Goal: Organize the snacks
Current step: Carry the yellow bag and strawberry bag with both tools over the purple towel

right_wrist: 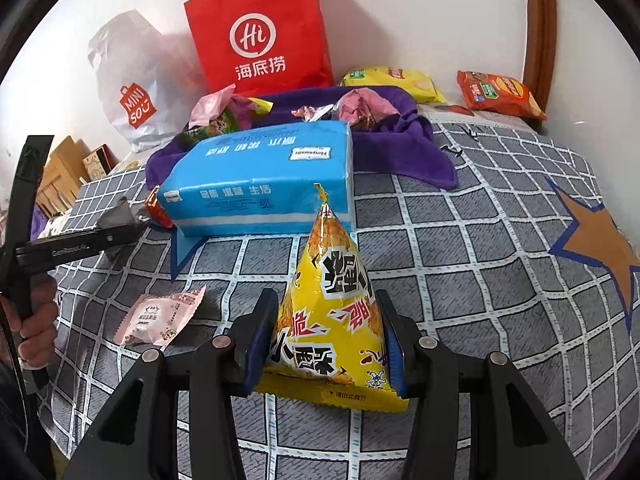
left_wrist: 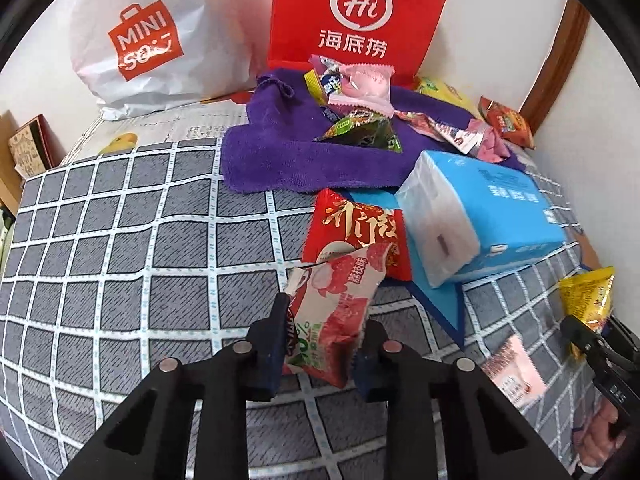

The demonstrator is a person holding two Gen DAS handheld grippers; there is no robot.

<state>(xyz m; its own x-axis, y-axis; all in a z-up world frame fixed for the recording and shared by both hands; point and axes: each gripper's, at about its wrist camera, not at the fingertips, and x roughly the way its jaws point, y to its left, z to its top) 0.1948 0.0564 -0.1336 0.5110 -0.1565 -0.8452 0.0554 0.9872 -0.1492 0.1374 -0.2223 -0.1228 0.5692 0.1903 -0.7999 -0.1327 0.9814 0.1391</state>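
Observation:
My left gripper (left_wrist: 326, 320) is shut on a pink-and-red lychee snack packet (left_wrist: 340, 292), held just above the grey checked bedsheet (left_wrist: 120, 260). Behind it a red snack packet (left_wrist: 356, 228) leans on a blue tissue pack (left_wrist: 480, 216). My right gripper (right_wrist: 326, 300) is shut on a yellow triangular snack bag (right_wrist: 332, 320), its tip pointing up. A purple towel (left_wrist: 280, 152) further back carries several small snacks. A pale pink packet (right_wrist: 160, 316) lies flat on the sheet between the two grippers.
A red paper bag (left_wrist: 360, 12) and a white plastic bag (left_wrist: 152, 40) stand against the wall behind the towel. A yellow chip bag (right_wrist: 392, 80) and an orange one (right_wrist: 496, 94) lie at the back right. Boxes (right_wrist: 68, 172) sit past the bed's left edge.

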